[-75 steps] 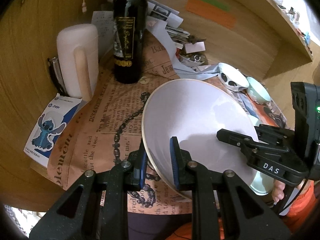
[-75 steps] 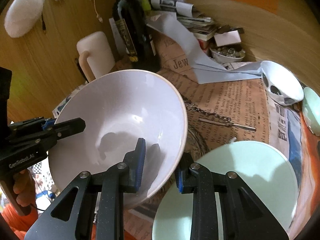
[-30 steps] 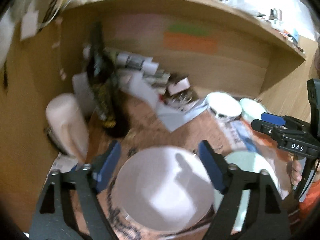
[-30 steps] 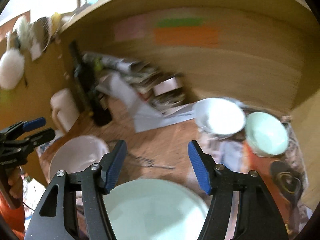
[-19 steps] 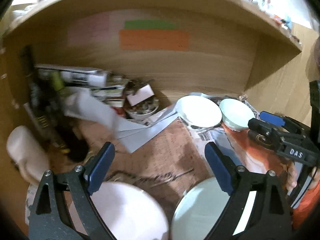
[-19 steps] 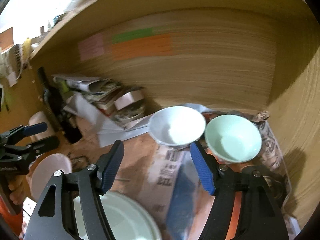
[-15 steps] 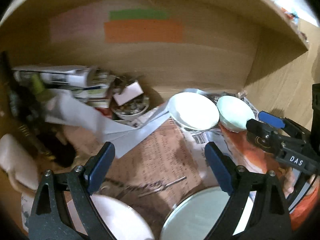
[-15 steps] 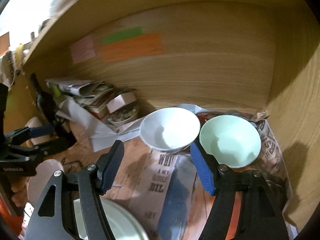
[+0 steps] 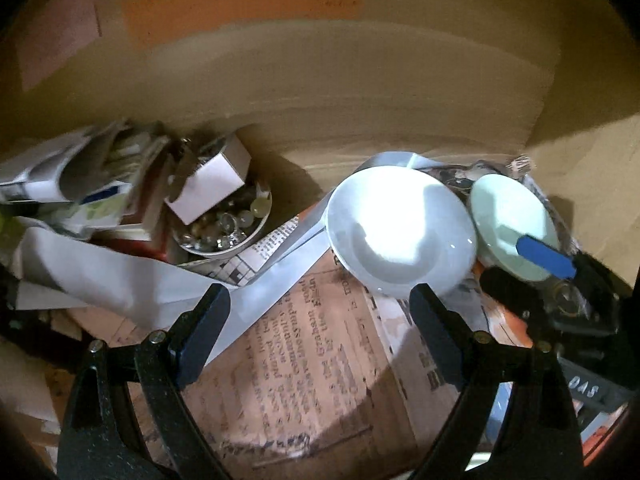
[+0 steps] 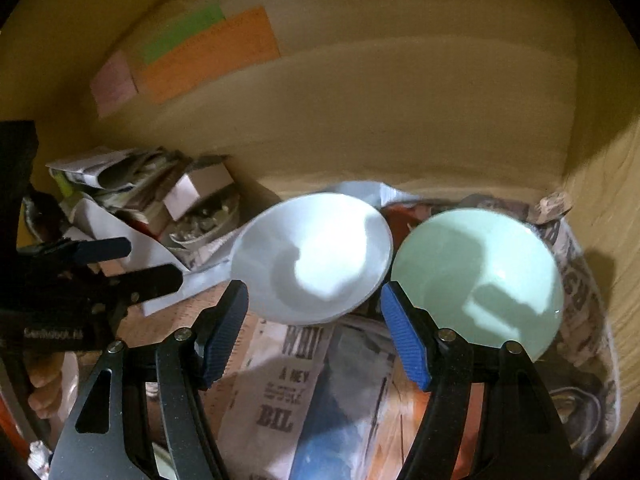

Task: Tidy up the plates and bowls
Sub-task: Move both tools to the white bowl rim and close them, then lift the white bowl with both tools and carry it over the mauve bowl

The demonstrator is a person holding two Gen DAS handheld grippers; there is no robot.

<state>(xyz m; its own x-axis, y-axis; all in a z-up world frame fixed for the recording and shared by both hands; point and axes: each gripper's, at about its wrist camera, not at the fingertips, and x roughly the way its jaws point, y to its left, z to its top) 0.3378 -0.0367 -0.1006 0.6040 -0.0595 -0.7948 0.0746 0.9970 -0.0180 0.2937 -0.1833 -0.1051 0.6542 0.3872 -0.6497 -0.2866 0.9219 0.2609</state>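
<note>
Bowls: one white bowl (image 10: 316, 256), one green bowl (image 10: 480, 276), side by side; left gripper (image 9: 320, 332), right gripper (image 10: 316, 328) both spread, empty.

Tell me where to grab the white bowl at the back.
Grip the white bowl by its near rim, one finger inside, one outside. It sits tilted toward the right gripper, whose open fingers already frame that edge. The green bowl crowds its right side.

On the newspaper (image 10: 288, 392) spread under the bowls, bold fragments read "A NEW" and "BIL", the right gripper (image 9: 580, 390) body bore "DAS" seen upside down, and the left gripper (image 10: 56, 334) carried a blurred label like "GenRobot.AI"; finer newsprint was illegible.
</note>
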